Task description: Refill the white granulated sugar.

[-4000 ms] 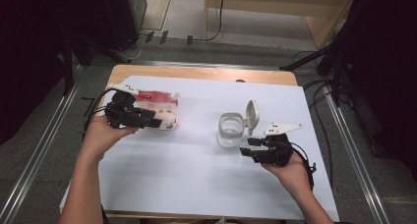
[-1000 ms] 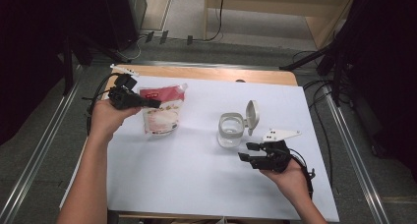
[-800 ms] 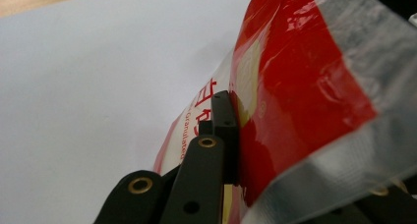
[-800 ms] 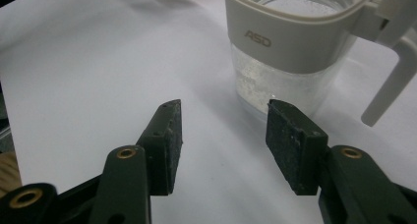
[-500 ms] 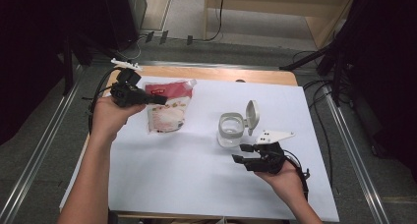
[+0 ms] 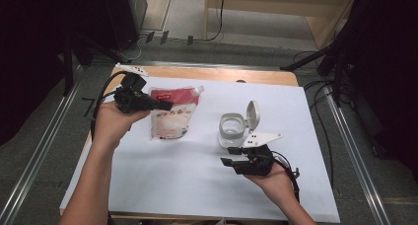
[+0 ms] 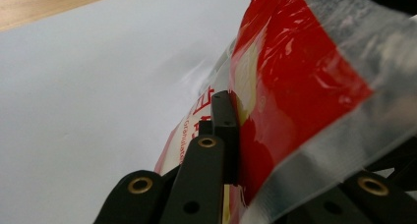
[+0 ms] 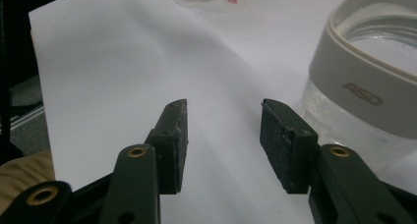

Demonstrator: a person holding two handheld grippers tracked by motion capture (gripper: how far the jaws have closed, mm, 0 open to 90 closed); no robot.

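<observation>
A red-and-white plastic pouch [image 6: 173,111] with a spout corner hangs tilted over the white sheet [image 6: 197,185], and my left gripper [image 6: 165,105] is shut on its upper left part. In the left gripper view the pouch [image 7: 295,81] sits pinched between the jaws, its clear sealed edge to the right. A clear jar [image 6: 231,130] with a grey-white rim and a flipped-up lid [image 6: 253,114] stands right of centre. My right gripper [image 6: 230,156] is open, low, just in front of the jar. In the right gripper view the jar [image 8: 366,86] rises at the right beyond the gripper [image 8: 223,123].
The white sheet covers a wooden table [image 6: 197,74] whose bare strip shows at the back. Metal rails [image 6: 44,151] run along both sides. Cables [image 6: 101,99] trail from the grippers. Dark equipment stands at the far left and right.
My left gripper has lifted the pouch off the sheet and carried it back and a little right, tilting it up. My right gripper has shifted left, closer to the front of the jar.
</observation>
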